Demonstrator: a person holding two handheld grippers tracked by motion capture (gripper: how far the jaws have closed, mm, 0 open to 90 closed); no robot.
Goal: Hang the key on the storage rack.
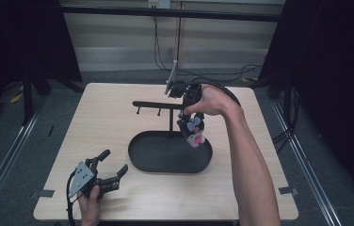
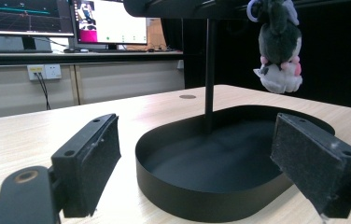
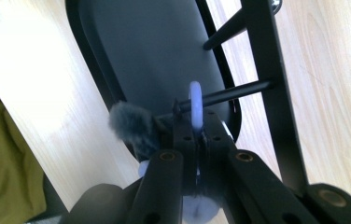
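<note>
On the pale wood-grain desk [image 1: 118, 113], the right tongs [image 1: 190, 123] pinch the pale ring [image 3: 195, 105] of a fuzzy grey plush keychain [image 1: 194, 132] over the matte black oval tray [image 1: 140, 153], at its 2 o'clock rim. The left tongs [image 1: 110, 165] gape wide at 7 o'clock, felt-like pads [image 2: 96, 163] bare.

High view: the surface [image 1: 118, 122] is evenly lit from above, surroundings falling to near black (curtained sides). Shadows are soft. Left gripper view: monitors [image 2: 103, 21] glare white; the near pads [image 2: 94, 161] are soft-focused. Right gripper view: wood overexposed at left, the foreground arms blurred, the image grainy.
</note>
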